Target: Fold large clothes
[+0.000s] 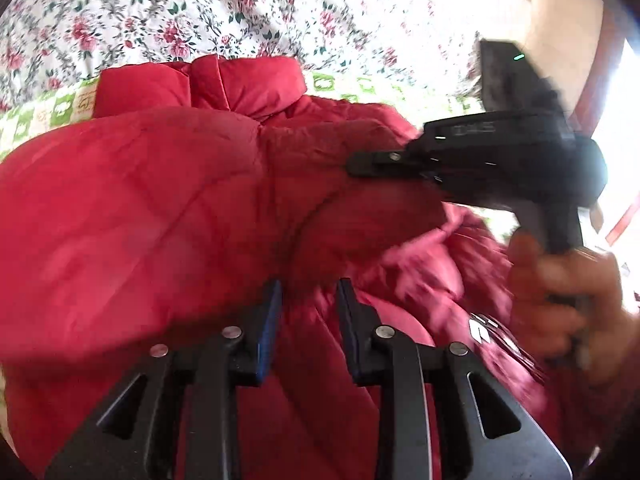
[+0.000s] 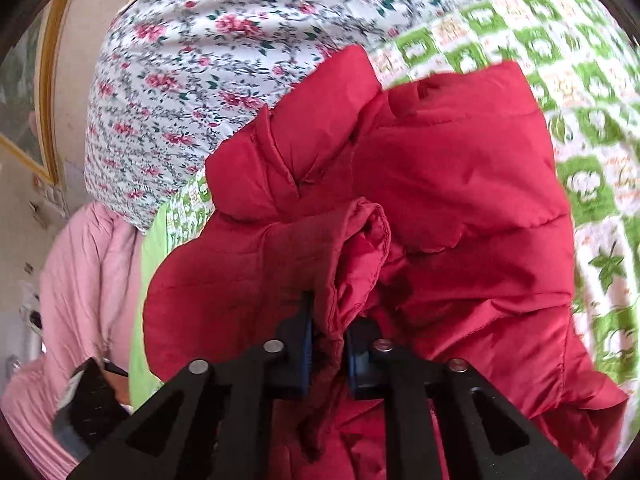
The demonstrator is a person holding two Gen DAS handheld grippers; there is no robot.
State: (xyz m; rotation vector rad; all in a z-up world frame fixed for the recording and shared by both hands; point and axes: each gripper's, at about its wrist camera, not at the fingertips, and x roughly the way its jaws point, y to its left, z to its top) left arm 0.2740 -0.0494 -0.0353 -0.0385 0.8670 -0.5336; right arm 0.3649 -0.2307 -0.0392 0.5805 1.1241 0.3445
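**Jacket on bed, right gripper holding**

While our right gripper (image 2: 328,332) stands nearly closed, pinching a rolled fold of the red jacket (image 2: 460,184), our left gripper (image 1: 308,300) stands partly open, fabric between its fingers but not clamped. We find the jacket bunched on the green-checked sheet (image 2: 588,128), beside the floral cover (image 2: 208,64).

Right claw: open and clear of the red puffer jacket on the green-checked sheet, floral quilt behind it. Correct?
Not quite. In the right wrist view the right claw is shut on a bunched fold of the red puffer jacket, not open and clear of it. The rest holds: the jacket lies on the green-checked sheet, with the floral quilt behind it.
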